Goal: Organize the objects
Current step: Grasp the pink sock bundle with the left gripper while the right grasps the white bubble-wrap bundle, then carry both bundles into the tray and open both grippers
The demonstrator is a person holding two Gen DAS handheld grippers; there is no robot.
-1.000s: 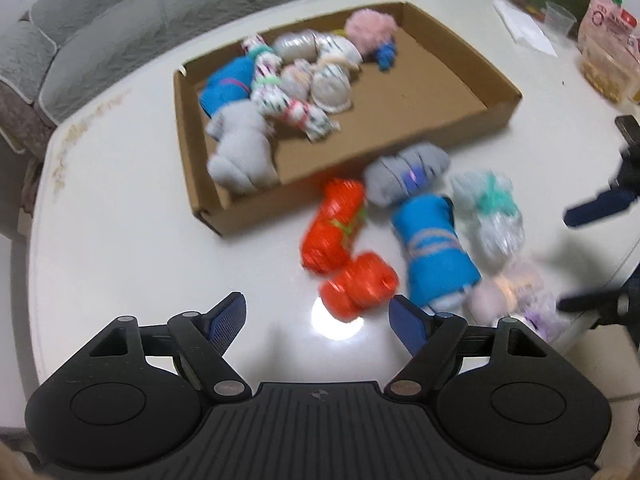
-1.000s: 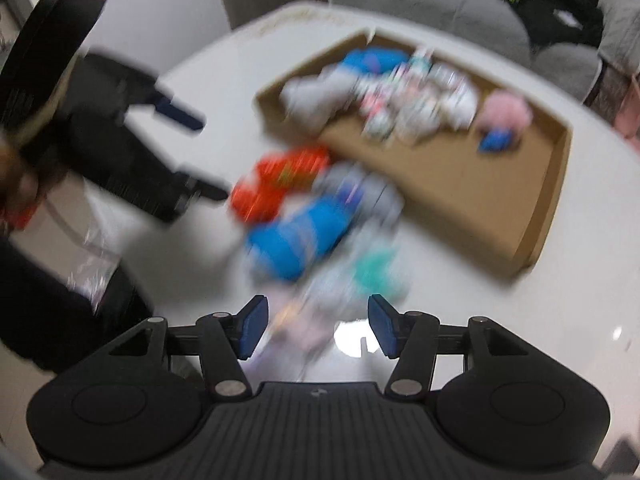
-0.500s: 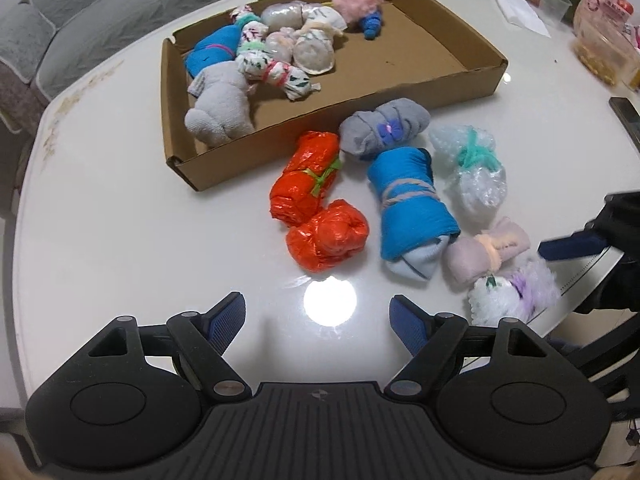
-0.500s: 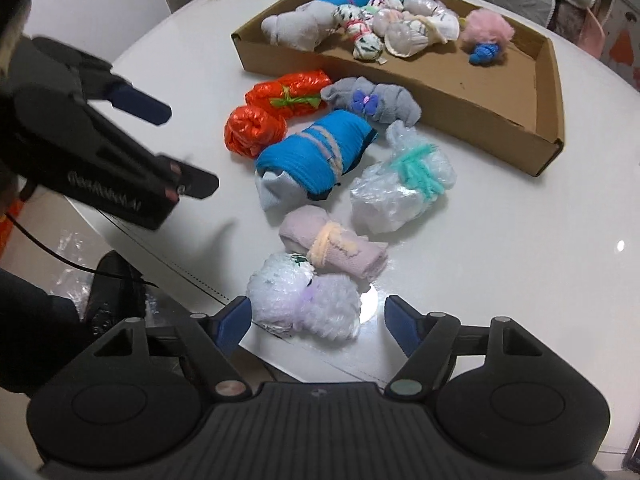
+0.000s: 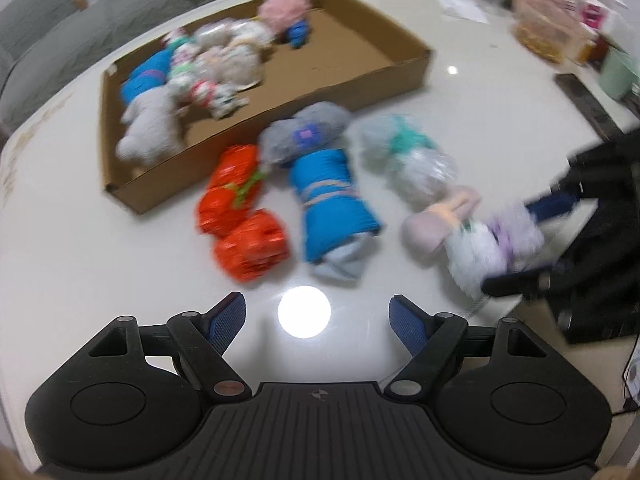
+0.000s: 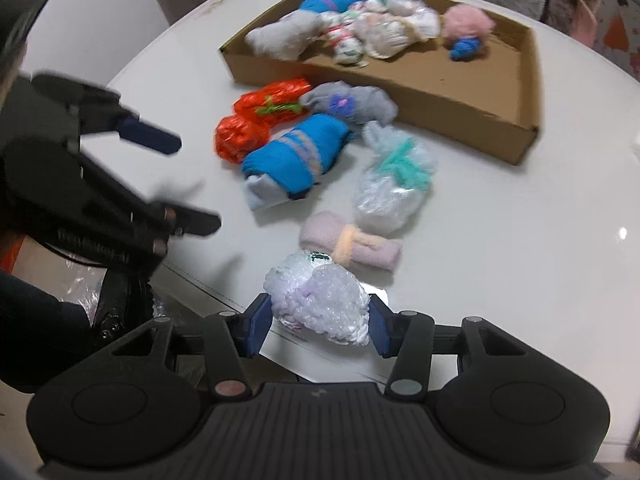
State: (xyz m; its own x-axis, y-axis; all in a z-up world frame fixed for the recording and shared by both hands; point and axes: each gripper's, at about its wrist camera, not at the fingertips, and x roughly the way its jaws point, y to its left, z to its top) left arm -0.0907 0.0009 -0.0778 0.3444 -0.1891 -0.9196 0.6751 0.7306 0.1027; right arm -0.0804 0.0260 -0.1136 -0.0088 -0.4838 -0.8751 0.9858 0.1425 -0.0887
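White bubble-wrap bundle [image 6: 318, 300] at bench [image 6: 500, 240] edge, 6 o'clock, now sits between right gripper [image 6: 316, 330] fingers, which closed in from 0.5 s ago; contact unclear. Left gripper [image 5: 318, 322] spread, idle. Cardboard tray [image 6: 460, 108] at 12 o'clock likely next.

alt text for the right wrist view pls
The right gripper closes around a white bubble-wrap bundle at the table edge. Beyond lie more bundles, pink, blue and orange, before a cardboard tray already holding several.

White-lilac bubble-wrap bundle [image 6: 318, 300] at table edge, beside pink roll [image 6: 352, 246]
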